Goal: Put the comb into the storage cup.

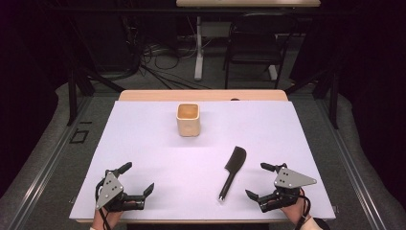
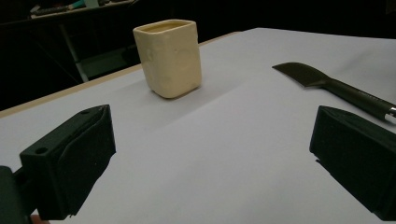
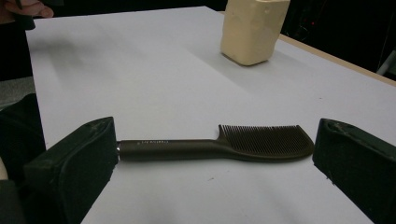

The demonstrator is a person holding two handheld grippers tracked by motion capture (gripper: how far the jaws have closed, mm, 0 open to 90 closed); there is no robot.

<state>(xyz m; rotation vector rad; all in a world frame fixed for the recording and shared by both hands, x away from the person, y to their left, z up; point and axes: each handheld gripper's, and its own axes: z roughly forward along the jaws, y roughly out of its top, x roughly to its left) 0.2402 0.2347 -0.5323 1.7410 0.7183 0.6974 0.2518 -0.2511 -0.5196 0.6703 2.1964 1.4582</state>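
A black comb (image 1: 232, 170) (image 2: 336, 85) (image 3: 219, 145) lies flat on the white sheet (image 1: 158, 158), handle toward the front edge. A cream square cup (image 1: 188, 119) (image 2: 169, 57) (image 3: 253, 29) stands upright farther back, near the middle. My left gripper (image 1: 137, 178) (image 2: 212, 158) rests at the front left, jaws wide apart with nothing between them. My right gripper (image 1: 261, 180) (image 3: 217, 172) sits at the front right, open, just right of the comb's handle. In the right gripper view the comb lies across the gap a little beyond the jaws, untouched.
The white sheet covers a wooden table (image 1: 201, 95), whose far edge shows behind it. A black chair (image 1: 253, 48) and cables (image 1: 158, 60) stand on the floor beyond. Bare sheet lies between the cup and the left gripper.
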